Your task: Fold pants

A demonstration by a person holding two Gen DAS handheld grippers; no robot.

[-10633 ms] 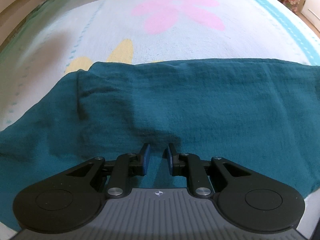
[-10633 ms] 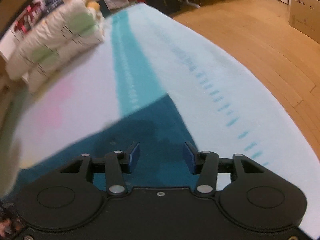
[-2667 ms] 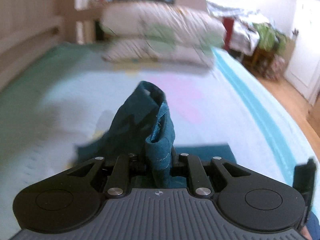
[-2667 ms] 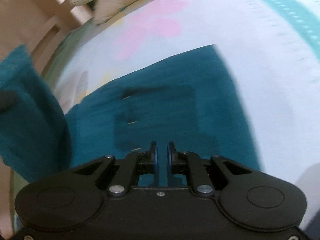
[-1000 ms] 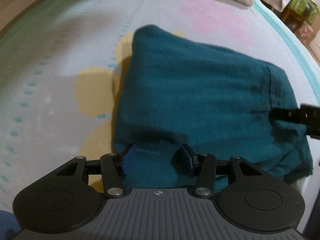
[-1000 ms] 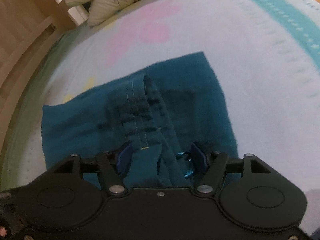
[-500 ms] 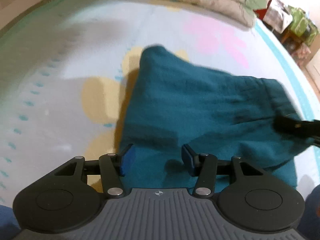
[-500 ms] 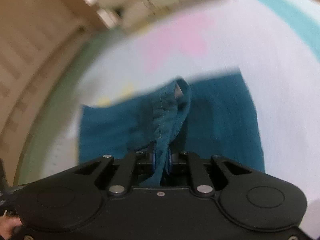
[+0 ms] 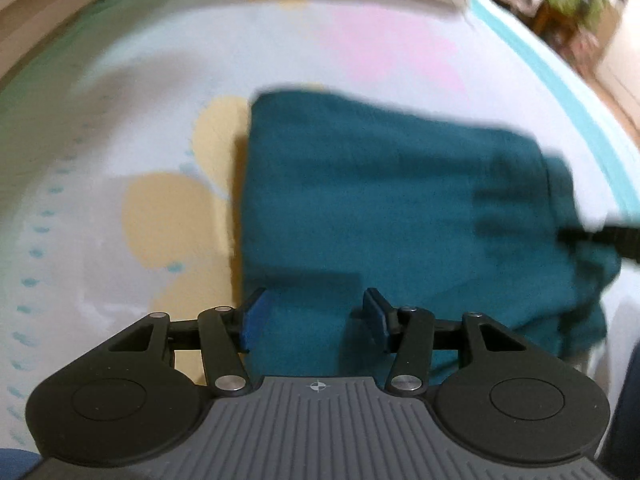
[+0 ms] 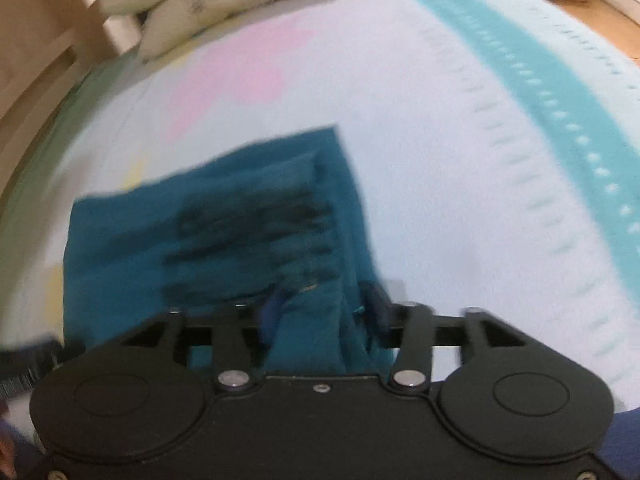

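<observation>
The teal pants (image 9: 392,200) lie folded into a block on the bed (image 9: 120,128). The left tool (image 9: 316,316) hangs open over their near edge, empty. The right tool (image 10: 324,312) has just been opening, cloth between its jaws but released. Next, probably smoothing the waistband end.

Teal pants (image 9: 380,208) folded on bed

Pants (image 9: 392,208) are now lying folded into a compact block on the bed (image 9: 120,128), no longer spread long. Right gripper (image 10: 324,316), clamped on a raised waistband fold half a second ago, is opening, cloth between its jaws dropping flat. Left gripper (image 9: 316,316) is lifting slightly.
</observation>
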